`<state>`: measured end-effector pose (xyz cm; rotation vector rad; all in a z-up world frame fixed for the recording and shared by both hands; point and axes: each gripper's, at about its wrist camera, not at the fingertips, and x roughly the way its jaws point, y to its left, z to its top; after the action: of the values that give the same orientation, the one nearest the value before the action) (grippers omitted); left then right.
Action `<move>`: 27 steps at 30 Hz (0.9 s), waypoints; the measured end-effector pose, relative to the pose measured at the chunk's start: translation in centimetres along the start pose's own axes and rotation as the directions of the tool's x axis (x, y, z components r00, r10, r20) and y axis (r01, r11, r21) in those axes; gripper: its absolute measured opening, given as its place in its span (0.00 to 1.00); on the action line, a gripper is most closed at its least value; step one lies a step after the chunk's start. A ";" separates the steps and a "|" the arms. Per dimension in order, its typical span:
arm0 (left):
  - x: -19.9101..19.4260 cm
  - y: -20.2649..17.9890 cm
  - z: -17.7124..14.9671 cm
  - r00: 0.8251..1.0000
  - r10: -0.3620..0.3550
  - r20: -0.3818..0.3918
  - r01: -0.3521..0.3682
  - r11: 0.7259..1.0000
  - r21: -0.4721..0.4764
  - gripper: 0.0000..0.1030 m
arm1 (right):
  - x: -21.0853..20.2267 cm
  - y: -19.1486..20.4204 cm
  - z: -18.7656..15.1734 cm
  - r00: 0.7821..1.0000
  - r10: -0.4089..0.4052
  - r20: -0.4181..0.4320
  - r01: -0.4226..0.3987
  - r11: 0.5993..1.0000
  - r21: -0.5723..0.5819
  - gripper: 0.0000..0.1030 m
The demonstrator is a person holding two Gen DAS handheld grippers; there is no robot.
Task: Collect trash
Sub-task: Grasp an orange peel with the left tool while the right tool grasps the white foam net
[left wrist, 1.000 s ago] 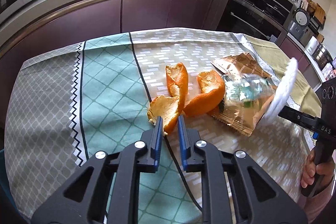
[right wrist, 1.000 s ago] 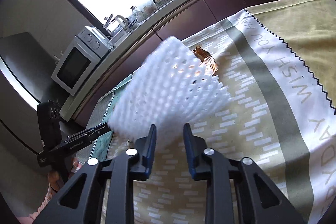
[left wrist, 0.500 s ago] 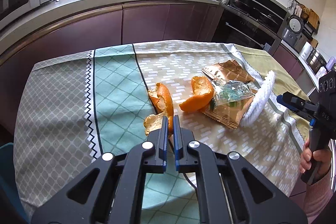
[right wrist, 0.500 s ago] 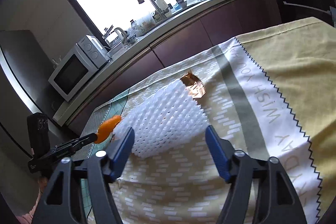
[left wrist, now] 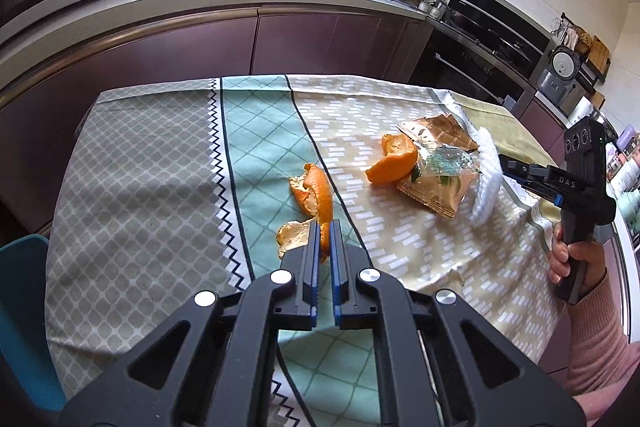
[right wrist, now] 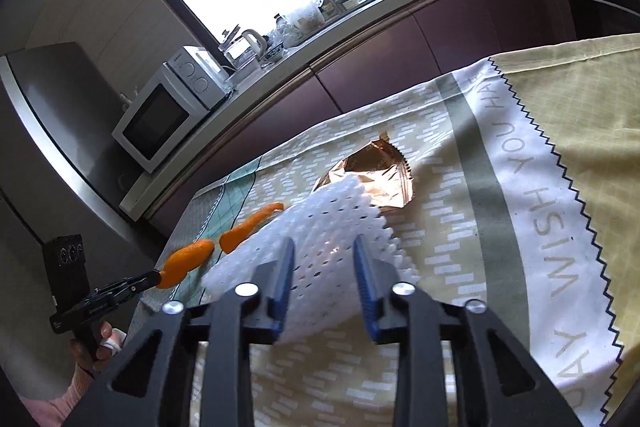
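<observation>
On the patterned tablecloth the trash lies scattered. Nearest, the left gripper has its fingers pinched narrow on a strip of orange peel, lifting one end. Farther right, a second peel rests against a copper snack wrapper with a crumpled clear packet on top. Beside the wrapper, the right gripper hangs with fingers spread wide around a white foam net, not squeezing it.
</observation>
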<state>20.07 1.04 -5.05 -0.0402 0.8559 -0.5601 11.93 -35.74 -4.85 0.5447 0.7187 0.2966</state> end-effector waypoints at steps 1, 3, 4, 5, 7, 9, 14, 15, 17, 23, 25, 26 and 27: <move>-0.3 0.2 -0.2 1.000 0.002 0.001 -0.002 1.000 -0.004 0.05 | 0.0 0.2 -0.2 1.000 0.000 -0.005 0.000 1.000 -0.011 0.09; -0.8 0.7 -0.5 1.000 0.002 0.008 -0.002 1.000 -0.015 0.05 | -0.1 0.7 -0.5 1.000 0.006 -0.015 -0.007 1.000 -0.028 0.09; -1.0 0.9 -0.7 1.000 -0.002 0.010 0.002 1.000 -0.021 0.05 | -0.2 0.9 -0.6 1.000 0.007 -0.018 -0.007 0.999 -0.032 0.09; -1.3 1.2 -0.8 1.000 -0.002 0.014 0.002 1.000 -0.026 0.05 | -0.3 1.1 -0.8 1.000 -0.002 -0.020 0.001 0.999 -0.037 0.10; -1.8 1.5 -1.0 1.000 -0.002 0.021 0.003 0.999 -0.034 0.05 | -0.5 1.9 -1.2 1.000 -0.015 -0.023 0.013 0.999 -0.049 0.30; -2.2 1.8 -1.2 1.000 -0.001 0.028 0.002 0.999 -0.042 0.05 | -0.7 3.5 -1.9 0.999 -0.036 -0.016 0.035 0.996 -0.085 0.71; -3.1 2.5 -1.5 0.999 -0.005 0.044 0.008 0.998 -0.060 0.05 | 0.2 7.6 -4.0 0.987 -0.158 -0.007 0.152 0.963 -0.224 0.77; -3.3 2.6 -1.5 0.999 -0.004 0.047 0.007 0.998 -0.063 0.05 | 0.7 8.0 -4.2 0.983 -0.185 -0.015 0.176 0.955 -0.239 0.77; -3.4 2.7 -1.7 0.999 -0.005 0.049 0.008 0.998 -0.066 0.05 | 1.8 8.5 -4.6 0.967 -0.253 -0.015 0.240 0.934 -0.267 0.76; -4.5 3.4 -2.3 0.998 -0.002 0.063 0.007 0.997 -0.078 0.05 | 2.3 7.5 -4.8 0.964 -0.263 -0.037 0.249 0.942 -0.225 0.20; -5.0 3.8 -2.5 0.998 -0.002 0.069 0.008 0.996 -0.084 0.05 | 1.7 7.5 -4.9 0.964 -0.266 -0.017 0.256 0.941 -0.220 0.16; -5.1 3.9 -2.6 0.997 -0.002 0.071 0.008 0.996 -0.086 0.05 | 1.3 7.6 -4.9 0.964 -0.266 -0.005 0.259 0.941 -0.217 0.13; -5.3 4.1 -2.7 0.997 -0.001 0.074 0.008 0.996 -0.089 0.05 | 0.9 7.5 -4.9 0.965 -0.261 0.004 0.256 0.943 -0.211 0.11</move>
<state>17.20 7.62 -4.13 -0.1436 0.8084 -0.5213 8.62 -27.36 -4.11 0.2415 0.7628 0.1311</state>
